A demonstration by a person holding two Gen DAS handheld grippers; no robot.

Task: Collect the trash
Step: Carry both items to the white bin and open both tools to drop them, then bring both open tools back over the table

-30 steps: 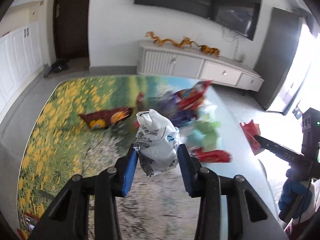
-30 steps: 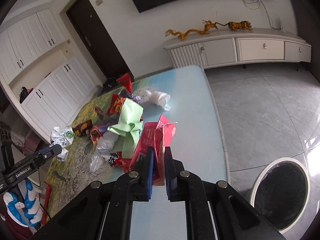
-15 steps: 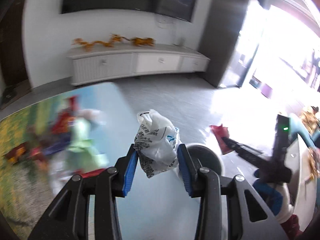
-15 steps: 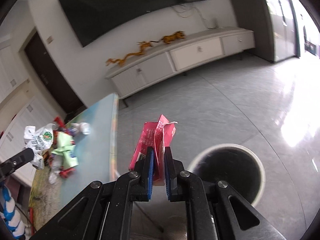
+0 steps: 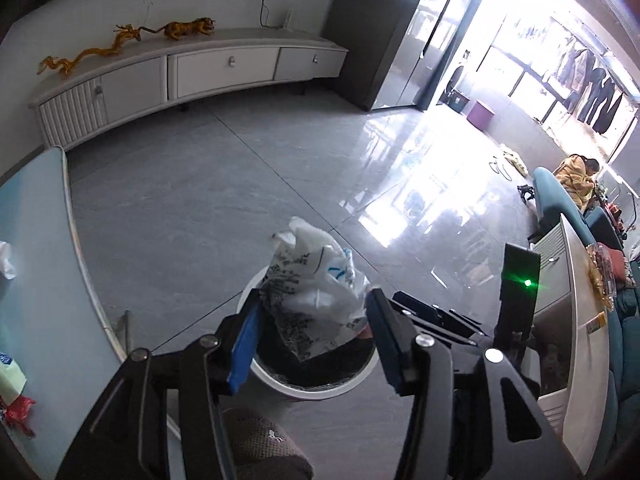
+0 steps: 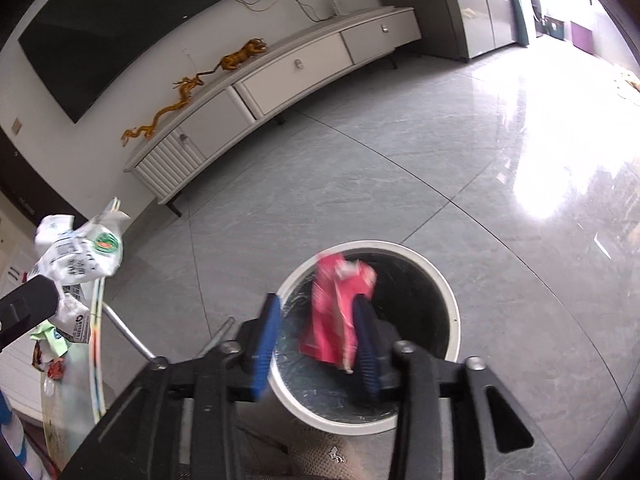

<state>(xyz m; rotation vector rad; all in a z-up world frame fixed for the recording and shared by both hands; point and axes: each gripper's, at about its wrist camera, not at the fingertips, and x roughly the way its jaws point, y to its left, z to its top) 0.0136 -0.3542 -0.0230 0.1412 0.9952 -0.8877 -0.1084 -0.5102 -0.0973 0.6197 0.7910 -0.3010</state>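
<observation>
Two grippers over the bin (image 6: 448,300): left gripper (image 5: 312,328) grasps a white bag (image 5: 320,296), right gripper (image 6: 316,336) released, red packet (image 6: 338,312) between.

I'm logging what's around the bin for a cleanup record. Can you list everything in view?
crumpled printed plastic bag: one, white, clamped in the left gripper above the bin
flat foil snack packet: one, red, blurred, between the right gripper's open jaws over the bin's mouth
round trash bin: one, white rim with a dark inside, on the floor
table: one, light blue, beside the bin
leftover wrappers: a few, green and red, on the table
long TV cabinet: one, white, by the wall
animal figurines: two, golden, on the cabinet
wall TV: one, black
seated person: one, in yellow, far off
left gripper: one, black with blue pads
right gripper: one, same colours
</observation>
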